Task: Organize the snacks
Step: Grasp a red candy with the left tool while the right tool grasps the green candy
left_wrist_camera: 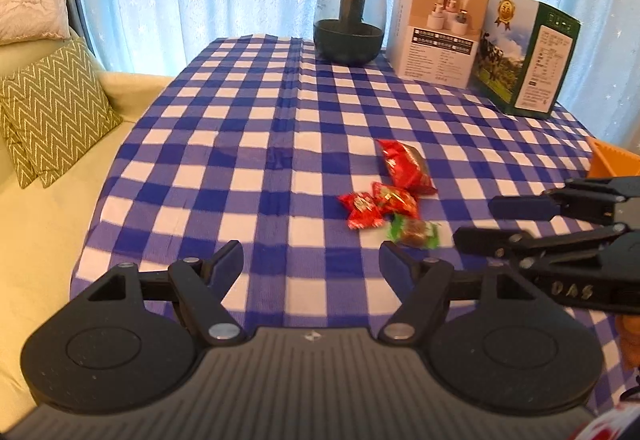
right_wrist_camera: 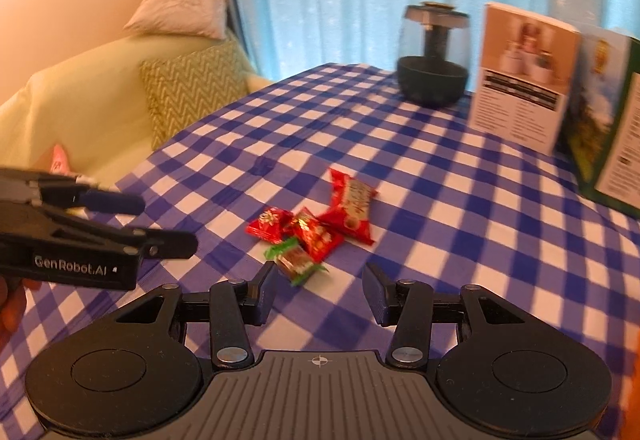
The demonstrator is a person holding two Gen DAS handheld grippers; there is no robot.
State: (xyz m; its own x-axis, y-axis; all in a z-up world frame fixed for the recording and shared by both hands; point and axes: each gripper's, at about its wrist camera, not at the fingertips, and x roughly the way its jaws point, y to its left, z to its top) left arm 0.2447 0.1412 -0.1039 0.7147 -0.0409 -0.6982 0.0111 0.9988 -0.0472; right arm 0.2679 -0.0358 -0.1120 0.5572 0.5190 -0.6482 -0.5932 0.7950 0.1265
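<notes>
Several wrapped snacks lie in a small heap on the blue checked tablecloth: a larger red packet, two small red sweets, and a green-wrapped sweet. My left gripper is open, empty, just short and left of the heap. My right gripper is open with nothing between its fingers, the green sweet just beyond its left fingertip. Each gripper shows in the other's view, the right one at the right, the left one at the left.
At the table's far side stand a dark glass jar, a white carton and a green carton. An orange container sits at the right edge. A pale sofa with zigzag cushions lies beside the table on the left.
</notes>
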